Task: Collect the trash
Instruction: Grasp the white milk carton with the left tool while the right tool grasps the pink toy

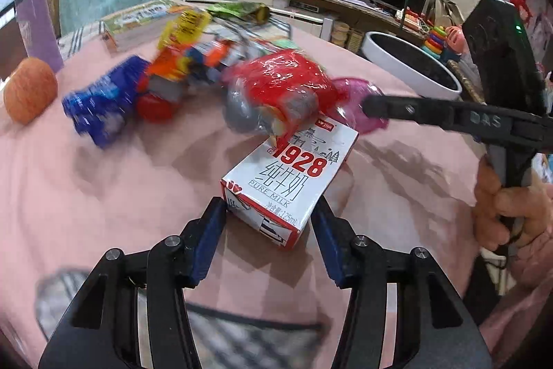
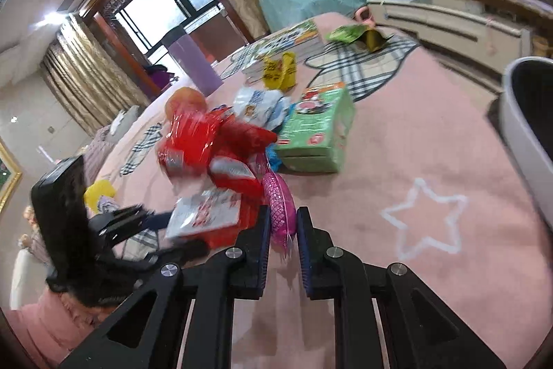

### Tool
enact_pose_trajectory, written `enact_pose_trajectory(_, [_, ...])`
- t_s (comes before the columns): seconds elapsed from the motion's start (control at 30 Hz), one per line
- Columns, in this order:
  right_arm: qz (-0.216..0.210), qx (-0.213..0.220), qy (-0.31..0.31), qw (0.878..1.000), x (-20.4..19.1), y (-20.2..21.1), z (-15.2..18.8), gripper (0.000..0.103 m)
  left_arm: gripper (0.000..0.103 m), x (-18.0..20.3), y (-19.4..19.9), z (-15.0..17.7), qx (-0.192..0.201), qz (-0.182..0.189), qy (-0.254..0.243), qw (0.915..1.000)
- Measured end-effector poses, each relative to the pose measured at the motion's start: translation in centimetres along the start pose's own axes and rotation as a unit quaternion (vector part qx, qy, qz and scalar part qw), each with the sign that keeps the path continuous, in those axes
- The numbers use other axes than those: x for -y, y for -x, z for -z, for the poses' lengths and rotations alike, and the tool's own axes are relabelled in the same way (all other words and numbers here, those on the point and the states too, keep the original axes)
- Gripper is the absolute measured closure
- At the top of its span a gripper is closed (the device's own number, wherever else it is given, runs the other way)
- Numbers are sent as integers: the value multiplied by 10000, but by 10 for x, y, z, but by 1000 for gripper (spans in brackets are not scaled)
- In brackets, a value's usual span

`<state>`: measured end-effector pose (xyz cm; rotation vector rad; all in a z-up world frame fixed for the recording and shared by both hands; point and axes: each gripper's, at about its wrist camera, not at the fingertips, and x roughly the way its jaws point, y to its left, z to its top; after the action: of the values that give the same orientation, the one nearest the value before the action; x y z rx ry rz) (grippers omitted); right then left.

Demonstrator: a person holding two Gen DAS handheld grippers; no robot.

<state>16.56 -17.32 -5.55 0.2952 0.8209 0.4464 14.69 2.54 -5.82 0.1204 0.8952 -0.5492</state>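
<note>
The milk carton (image 1: 288,185) lies flat on the pink cover (image 1: 121,196), its near end between the fingers of the left tool (image 1: 269,213). The left finger touches a carton corner; the right one sits just beside the far edge, so the tool is half spread around the carton and I cannot tell whether it presses yet. Just ahead of the carton a red wrapper (image 1: 287,85) overlaps its far end.

The right tool (image 2: 283,232) is pressed together on a pink wrapper (image 2: 278,213), pinching its near edge. Ahead and to its left sit the red wrapper (image 2: 204,140) and the carton (image 2: 205,213); a green box (image 2: 319,134) lies ahead, and a white bin (image 2: 525,127) stands well off to its right.

To do this well, the left tool likely needs to square up on the carton's long sides before squeezing, or the corner contact may spin it. The right should lift gently; thin film can tear or slip.
</note>
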Motion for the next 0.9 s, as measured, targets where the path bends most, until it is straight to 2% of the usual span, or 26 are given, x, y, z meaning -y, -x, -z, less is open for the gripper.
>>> enact_pose_trajectory(0.1, [154, 142, -53, 9998, 9, 15, 5, 88, 49, 17, 6, 6, 63, -8, 25, 10000])
enact_pose_trajectory(0.17, [219, 214, -120, 9995, 15, 24, 7, 88, 35, 23, 8, 8, 122, -170, -39, 9998])
enact_pose_trajectory(0.2, [230, 248, -176, 9993, 19, 29, 9, 88, 31, 24, 8, 7, 151, -271, -71, 9995])
enact_pose_trajectory(0.23, [248, 276, -225, 9991, 23, 33, 10, 88, 21, 24, 7, 6, 143, -360, -73, 9992])
enact_pose_trajectory(0.4, [289, 439, -426, 9977, 38, 53, 17, 88, 19, 20, -2, 0, 184, -480, -77, 9986])
enact_pose_trajectory(0.5, [279, 543, -504, 9969, 42, 61, 22, 88, 24, 26, -7, -4, 202, -469, -221, 9984])
enact_pose_trajectory(0.53, [277, 572, -524, 9966, 43, 64, 24, 88, 36, 30, -6, -3, 244, -412, -280, 9985])
enact_pose_trajectory(0.57, [271, 606, -551, 9963, 44, 67, 26, 88, 43, 35, -5, -2, 238, -368, -297, 9986])
enact_pose_trajectory(0.67, [281, 677, -582, 9956, 46, 73, 31, 88, 50, 49, -5, 3, 250, -351, -324, 9985])
enact_pose_trajectory(0.9, [425, 881, -610, 9933, 55, 91, 36, 88, 53, 79, -1, 12, 375, -391, 148, 9984])
